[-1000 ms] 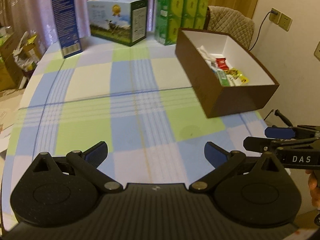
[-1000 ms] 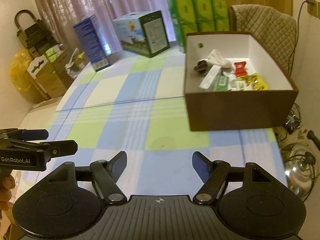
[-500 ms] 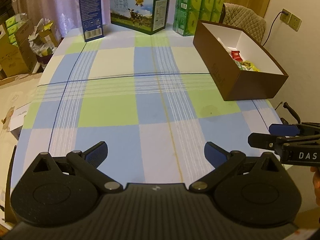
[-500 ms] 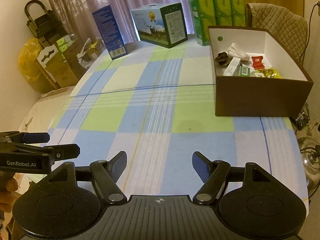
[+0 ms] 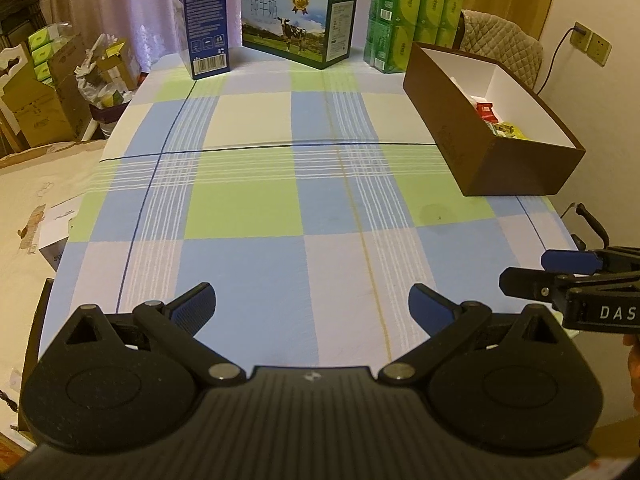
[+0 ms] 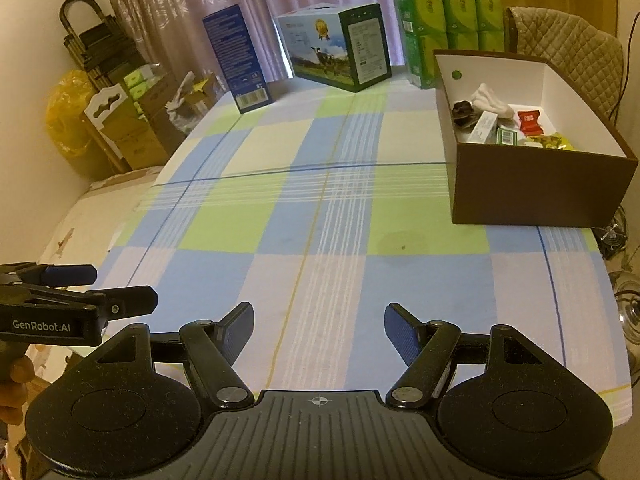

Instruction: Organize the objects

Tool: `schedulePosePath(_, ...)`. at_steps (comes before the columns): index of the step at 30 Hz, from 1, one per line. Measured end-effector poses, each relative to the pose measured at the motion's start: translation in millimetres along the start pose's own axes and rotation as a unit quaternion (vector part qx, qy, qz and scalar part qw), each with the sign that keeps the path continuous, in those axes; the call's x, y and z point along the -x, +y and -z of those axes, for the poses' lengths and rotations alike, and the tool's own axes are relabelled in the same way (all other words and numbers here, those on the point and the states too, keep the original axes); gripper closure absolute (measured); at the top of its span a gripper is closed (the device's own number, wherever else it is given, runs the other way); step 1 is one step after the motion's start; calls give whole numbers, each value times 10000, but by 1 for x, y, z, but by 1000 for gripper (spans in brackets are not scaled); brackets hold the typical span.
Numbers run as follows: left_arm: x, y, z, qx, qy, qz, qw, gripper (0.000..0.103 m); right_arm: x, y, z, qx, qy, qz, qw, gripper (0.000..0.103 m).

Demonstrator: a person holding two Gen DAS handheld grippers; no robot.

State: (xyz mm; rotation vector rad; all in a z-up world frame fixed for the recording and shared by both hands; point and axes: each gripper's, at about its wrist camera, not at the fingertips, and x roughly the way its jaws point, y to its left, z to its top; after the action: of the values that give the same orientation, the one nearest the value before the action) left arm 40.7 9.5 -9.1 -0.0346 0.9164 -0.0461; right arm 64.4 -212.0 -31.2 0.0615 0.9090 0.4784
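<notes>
A brown cardboard box (image 6: pixel 540 188) with a white inside stands at the table's right side. In it lie a white crumpled cloth (image 6: pixel 490 100), a red packet (image 6: pixel 530 122), a yellow packet (image 6: pixel 556 142), a green-and-white packet (image 6: pixel 506 136) and a dark lump (image 6: pixel 462 110). My right gripper (image 6: pixel 320 320) hangs open over the table's near edge, holding nothing. My left gripper (image 5: pixel 312 302) is open too and holds nothing. Each shows in the other's view: the right gripper (image 5: pixel 528 272) at the right edge, the left gripper (image 6: pixel 120 286) at the left edge. The box (image 5: pixel 500 160) is well ahead of both.
At the far edge of the checked tablecloth (image 5: pixel 280 200) stand a tall blue box (image 5: pixel 206 20), a milk carton case (image 5: pixel 298 20) and stacked green tissue packs (image 5: pixel 412 20). A quilted chair (image 6: pixel 568 40) is behind the brown box. Cardboard boxes (image 5: pixel 44 92) crowd the floor on the left.
Both grippers have drawn back toward the near edge of the table, so the brown box now sits farther ahead. Both stayed open and empty.
</notes>
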Motion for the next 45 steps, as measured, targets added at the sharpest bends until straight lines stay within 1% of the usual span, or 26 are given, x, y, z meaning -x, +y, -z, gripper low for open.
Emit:
schedulePosePath(9,-1,6,3,33,29,-17,10000,1,-4,8,2,35,32,3,10000,34)
schedulePosePath(24,-10,11,0,76,103,-42,9999,1,-16,11,-4,60,139,8,9999,34)
schedulePosePath(45,-29,10,-13,90,199,-59,9997,1,-31,-1,-17,57,262,11,9996,34)
